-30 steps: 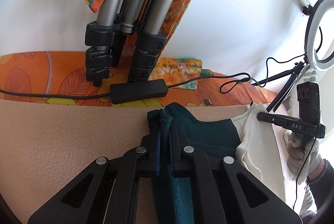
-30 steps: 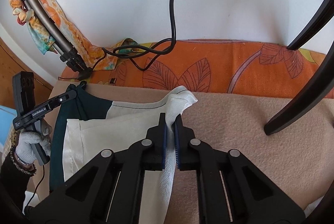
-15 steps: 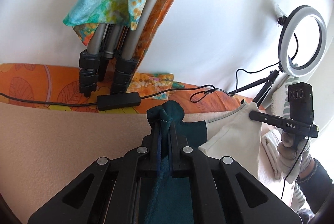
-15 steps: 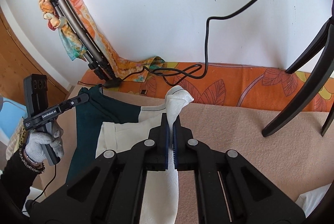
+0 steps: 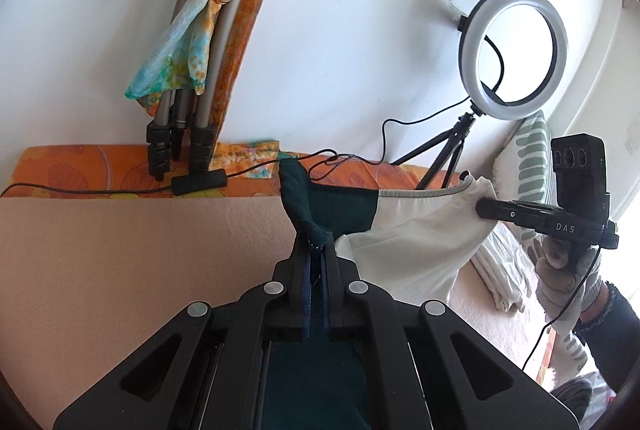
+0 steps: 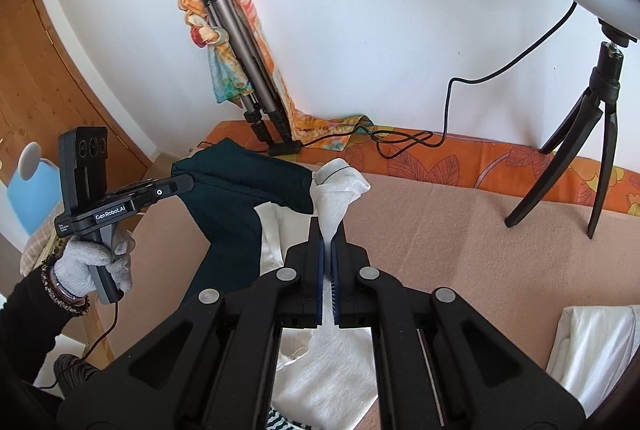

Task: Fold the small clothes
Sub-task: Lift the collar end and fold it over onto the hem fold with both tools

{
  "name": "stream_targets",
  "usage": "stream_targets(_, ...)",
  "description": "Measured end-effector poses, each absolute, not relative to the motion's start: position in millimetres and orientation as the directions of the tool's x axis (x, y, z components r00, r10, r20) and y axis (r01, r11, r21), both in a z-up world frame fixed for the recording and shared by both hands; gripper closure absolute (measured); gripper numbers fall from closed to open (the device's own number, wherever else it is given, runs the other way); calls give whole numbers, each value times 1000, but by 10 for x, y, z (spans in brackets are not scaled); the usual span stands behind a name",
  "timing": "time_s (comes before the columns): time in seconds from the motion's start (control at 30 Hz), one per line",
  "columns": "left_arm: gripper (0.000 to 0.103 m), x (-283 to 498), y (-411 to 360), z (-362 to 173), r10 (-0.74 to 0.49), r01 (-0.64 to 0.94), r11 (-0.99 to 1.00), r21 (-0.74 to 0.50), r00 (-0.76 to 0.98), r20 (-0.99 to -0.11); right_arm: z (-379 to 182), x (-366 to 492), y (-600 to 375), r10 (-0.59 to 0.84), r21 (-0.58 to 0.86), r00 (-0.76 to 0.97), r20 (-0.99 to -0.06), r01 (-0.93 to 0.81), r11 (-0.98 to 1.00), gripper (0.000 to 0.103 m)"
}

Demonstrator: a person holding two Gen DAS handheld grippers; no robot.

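Observation:
A small two-tone garment, dark green on one side and cream on the other, hangs stretched above the beige blanket. My left gripper is shut on its bunched green corner. My right gripper is shut on the cream corner, which sticks up past the fingertips. The right wrist view shows the left gripper at the green edge, held by a gloved hand. In the left wrist view the right gripper is at the cream edge.
A ring light on a small tripod stands at the back right. A folded tripod wrapped in a scarf leans on the wall, with a cable box on the orange cloth. Folded white cloth lies at the right.
Both grippers have risen and drawn back from the wall, each still shut on its corner. The garment has come up off the blanket and now hangs between them.

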State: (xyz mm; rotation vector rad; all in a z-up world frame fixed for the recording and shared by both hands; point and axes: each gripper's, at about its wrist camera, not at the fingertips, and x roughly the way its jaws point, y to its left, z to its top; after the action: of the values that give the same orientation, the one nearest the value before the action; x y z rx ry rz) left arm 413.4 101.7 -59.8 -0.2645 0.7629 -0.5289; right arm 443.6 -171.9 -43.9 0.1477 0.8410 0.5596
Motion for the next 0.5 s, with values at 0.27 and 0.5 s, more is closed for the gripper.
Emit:
stream_targets(0.27, 101, 3564, 1018, -489, -546, 375, 838, -397, 599, -586, -334, 3837, -1654, 532, 329, 529, -661, -433, 839, 99)
stream_targets(0.5, 101, 2951, 1031, -551, -548, 383, 836, -392, 584, -599, -316, 3246, -1554, 532, 304, 512, -675, -463, 832, 99)
